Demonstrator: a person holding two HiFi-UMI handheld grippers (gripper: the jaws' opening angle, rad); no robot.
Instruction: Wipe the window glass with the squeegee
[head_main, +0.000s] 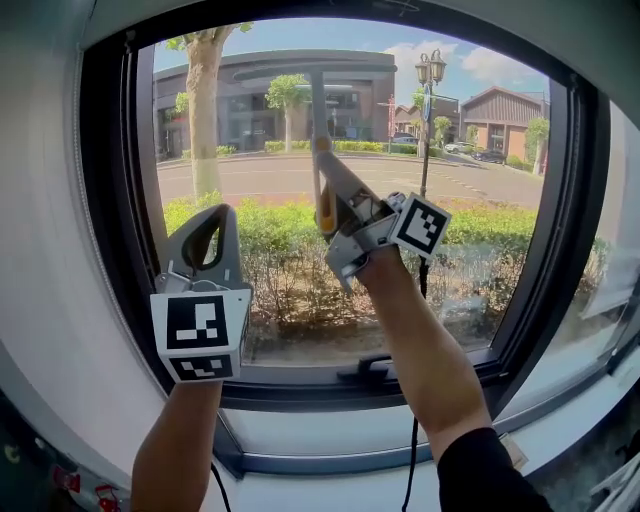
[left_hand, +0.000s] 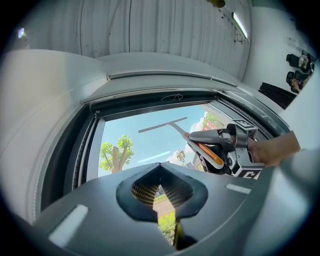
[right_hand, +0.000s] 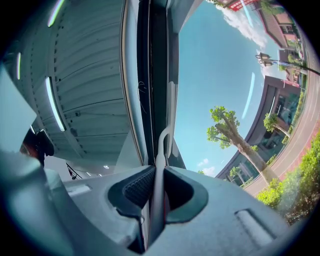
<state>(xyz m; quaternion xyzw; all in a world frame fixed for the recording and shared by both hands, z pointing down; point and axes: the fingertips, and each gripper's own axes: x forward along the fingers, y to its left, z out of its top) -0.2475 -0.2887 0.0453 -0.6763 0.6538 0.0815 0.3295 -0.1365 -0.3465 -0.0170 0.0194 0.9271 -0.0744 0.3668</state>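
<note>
Two grippers up at the window glass (head_main: 480, 190). My right gripper (head_main: 335, 212), centre of the head view, is pinching the squeegee (head_main: 317, 115) by its handle, an orange grip showing at the jaws. The shaft runs straight up the pane, and the blade sits high in the frame, close under the top bar of the dark window frame (head_main: 108, 200). I cannot tell whether the blade presses the glass. My left gripper (head_main: 212, 225), lower left of the head view, has its jaws pressed together on nothing, well apart from the squeegee. A tree (head_main: 203, 110) stands outside, upper left.
</note>
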